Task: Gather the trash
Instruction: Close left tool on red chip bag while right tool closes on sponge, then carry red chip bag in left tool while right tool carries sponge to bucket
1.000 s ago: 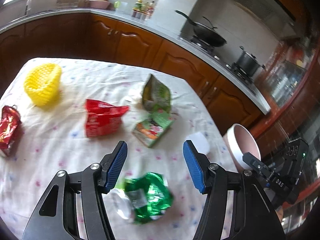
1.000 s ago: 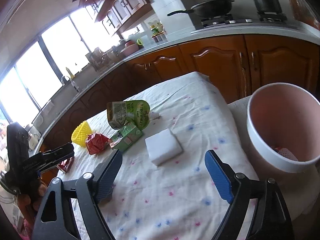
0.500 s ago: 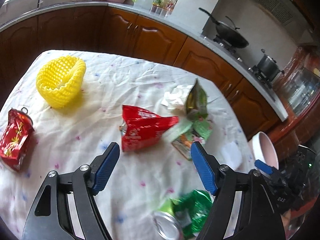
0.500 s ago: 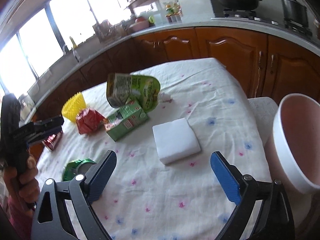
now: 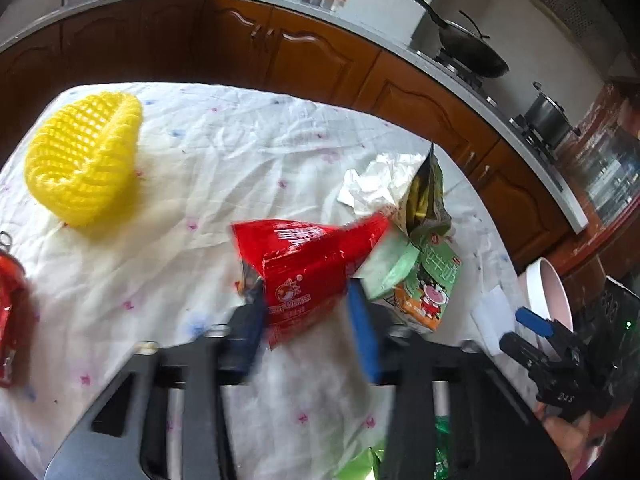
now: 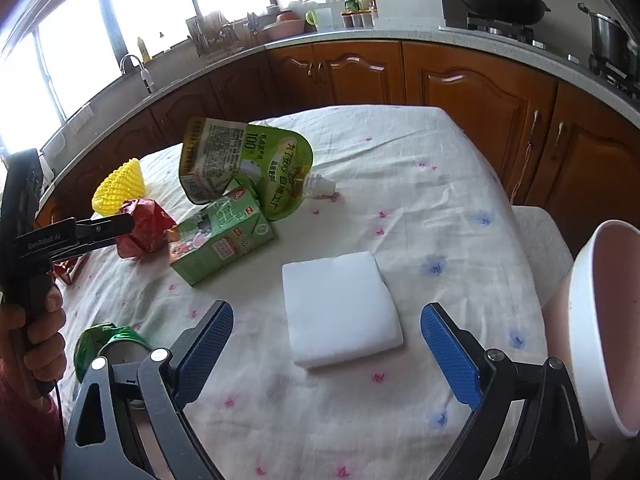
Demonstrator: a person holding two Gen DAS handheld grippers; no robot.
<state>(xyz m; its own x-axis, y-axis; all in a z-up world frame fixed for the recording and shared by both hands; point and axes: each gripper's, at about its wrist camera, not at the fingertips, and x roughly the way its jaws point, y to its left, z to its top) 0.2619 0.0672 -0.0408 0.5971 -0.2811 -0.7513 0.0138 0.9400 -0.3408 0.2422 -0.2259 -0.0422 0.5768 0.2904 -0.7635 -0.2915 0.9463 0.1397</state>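
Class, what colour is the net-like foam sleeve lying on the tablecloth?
Yellow foam sleeve; it shows best in the left wrist view.

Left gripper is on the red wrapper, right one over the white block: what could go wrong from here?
1. The left gripper is closing on one edge of the red snack wrapper; slick foil may slip out.
2. That wrapper touches the green carton, which may get dragged.
3. The open right gripper may strike the pink bin beside the white block.

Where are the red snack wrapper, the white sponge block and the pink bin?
red snack wrapper (image 5: 304,268), left wrist view, printed front face.
white sponge block (image 6: 340,308), right wrist view, centre of top face.
pink bin (image 6: 580,320), right wrist view, white rim.
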